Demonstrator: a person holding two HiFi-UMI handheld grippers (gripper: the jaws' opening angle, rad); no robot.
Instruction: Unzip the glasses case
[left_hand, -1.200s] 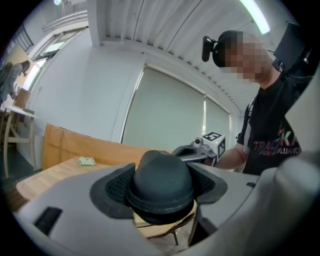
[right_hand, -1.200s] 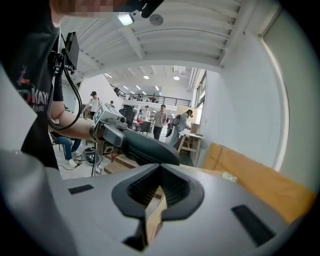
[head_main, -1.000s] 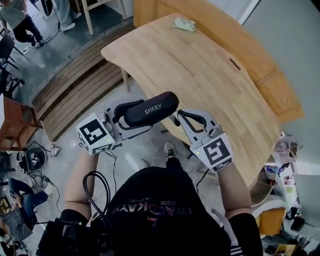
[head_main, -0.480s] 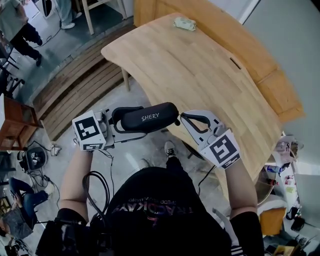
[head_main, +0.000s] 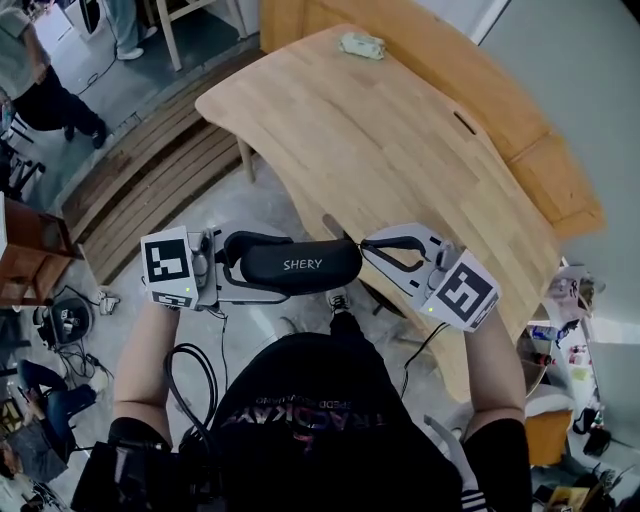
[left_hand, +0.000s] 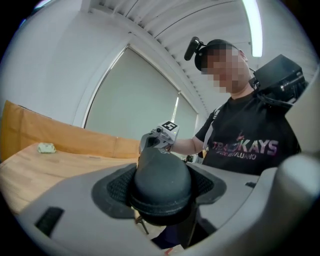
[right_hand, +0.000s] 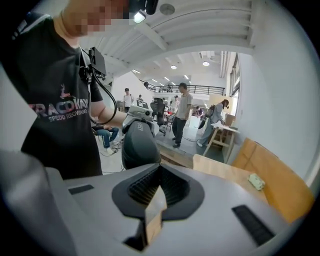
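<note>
The left hand-held gripper (head_main: 232, 266) clamps one end of the glasses case (head_main: 300, 266), held in the air between both tools. The right hand-held gripper (head_main: 370, 246), jaws pressed together on nothing, sits just off the other end. Unzipping looks unstarted; next it must spread and pinch the zip pull (left_hand: 141, 223), apparently hanging under the left jaws

White capitals "SHERY" stand on the black glasses case (head_main: 300, 265). The person's black T-shirt (head_main: 305, 420), toward 6 o'clock in the head view, bears "TRACKAYS" upside down. The smaller line by it is too blurred to read.
</note>
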